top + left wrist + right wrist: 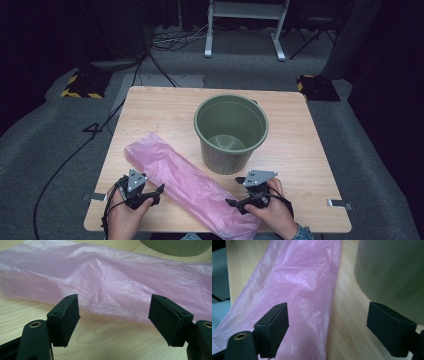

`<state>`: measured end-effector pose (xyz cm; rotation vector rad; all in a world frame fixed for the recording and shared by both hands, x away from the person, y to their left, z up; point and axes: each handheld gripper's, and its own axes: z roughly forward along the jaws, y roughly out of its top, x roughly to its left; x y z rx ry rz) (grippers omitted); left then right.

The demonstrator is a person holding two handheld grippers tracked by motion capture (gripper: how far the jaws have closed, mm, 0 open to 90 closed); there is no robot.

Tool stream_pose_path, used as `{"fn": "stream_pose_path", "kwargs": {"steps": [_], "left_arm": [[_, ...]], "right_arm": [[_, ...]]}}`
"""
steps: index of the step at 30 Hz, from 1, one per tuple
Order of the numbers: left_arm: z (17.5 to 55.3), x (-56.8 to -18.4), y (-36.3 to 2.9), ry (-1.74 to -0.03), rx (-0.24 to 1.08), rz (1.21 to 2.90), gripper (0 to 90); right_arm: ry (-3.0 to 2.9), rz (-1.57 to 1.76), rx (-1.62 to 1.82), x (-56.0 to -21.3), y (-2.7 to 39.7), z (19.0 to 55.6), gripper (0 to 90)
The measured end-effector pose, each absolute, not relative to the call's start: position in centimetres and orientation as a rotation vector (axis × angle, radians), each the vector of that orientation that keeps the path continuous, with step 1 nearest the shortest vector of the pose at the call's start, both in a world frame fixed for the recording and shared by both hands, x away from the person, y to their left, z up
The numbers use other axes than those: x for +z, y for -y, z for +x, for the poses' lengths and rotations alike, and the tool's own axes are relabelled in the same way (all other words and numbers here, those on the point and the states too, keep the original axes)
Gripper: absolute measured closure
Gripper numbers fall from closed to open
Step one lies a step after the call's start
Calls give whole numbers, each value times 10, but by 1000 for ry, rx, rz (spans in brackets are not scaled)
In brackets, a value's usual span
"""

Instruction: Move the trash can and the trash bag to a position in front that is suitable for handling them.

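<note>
Both pairs of my jaws stand wide apart, with nothing between them. My left gripper (152, 192) sits low at the near left of the wooden table (300, 150), its jaws aimed at the long side of the pink plastic bag (185, 182). From the left gripper view, the bag (112, 282) lies flat and crinkled across the wood just ahead of my 2 black pads (66, 317), close but not touching them, and bare tabletop (105, 337) shows in the gap.

My right gripper (239, 192) is at the near right, held in my right hand (272, 212), with its grey 3-cornered plate on top. Its jaws point at the bag's near end. In the right gripper view, the bag (299, 290) runs away from me under and past my left-hand pad (273, 327), while the other pad sits over bare wood in front of the green bucket (392, 277). I cannot tell whether that lower pad touches the plastic.

The bag lies on the table as 1 long flattened strip, slanting from the middle left toward the near edge, its near end reaching the table's front rim between my 2 hands. The green bucket (231, 132) stands upright just beyond it, right of centre, open end up, and close beside the bag's long edge.
</note>
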<state>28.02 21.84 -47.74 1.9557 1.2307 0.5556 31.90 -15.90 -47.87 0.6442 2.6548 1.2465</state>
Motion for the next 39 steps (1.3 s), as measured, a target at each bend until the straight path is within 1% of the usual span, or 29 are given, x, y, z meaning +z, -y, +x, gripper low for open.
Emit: {"fn": "stream_pose_path", "kwargs": {"steps": [4, 7, 12, 13, 14, 16, 20, 21, 22, 23, 27, 29, 31, 35, 37, 39], "left_arm": [[280, -478, -218, -1229, 554, 1957, 247], [281, -478, -218, -1226, 550, 1959, 247], [282, -480, -214, -1206, 525, 1976, 262], [282, -481, -212, -1198, 518, 1987, 262], [282, -482, -211, -1194, 516, 1991, 262], [283, -482, -210, -1186, 509, 1997, 259], [283, -481, -211, -1187, 516, 1985, 256], [282, -480, -212, -1190, 519, 1984, 256], [282, -480, -212, -1190, 522, 1982, 256], [282, -480, -212, -1191, 522, 1978, 256], [282, -479, -211, -1184, 522, 1976, 256], [282, -479, -211, -1181, 524, 1978, 256], [282, -478, -212, -1180, 526, 1974, 256], [284, -479, -213, -1182, 524, 1967, 257], [285, -479, -212, -1182, 522, 1963, 257], [285, -479, -211, -1181, 519, 1965, 257]], "right_arm": [[-2700, 593, 1195, -486, 148, 314, 238], [-2752, 573, 1161, -492, 143, 312, 338], [-2765, 549, 1138, -496, 136, 308, 323], [-2763, 542, 1129, -496, 133, 307, 300], [-2763, 542, 1129, -496, 133, 307, 300], [-2755, 533, 1121, -497, 129, 307, 272], [-2736, 548, 1100, -497, 125, 304, 271], [-2734, 545, 1098, -497, 125, 304, 310], [-2740, 530, 1104, -496, 125, 302, 438], [-2754, 502, 1109, -494, 125, 301, 531], [-2798, 457, 1103, -492, 122, 296, 743], [-2828, 446, 1134, -492, 122, 297, 872], [-2842, 456, 1160, -493, 123, 298, 898], [-2827, 474, 1184, -488, 135, 303, 900], [-2802, 481, 1217, -482, 146, 305, 900], [-2773, 519, 1210, -475, 165, 309, 900]]}}
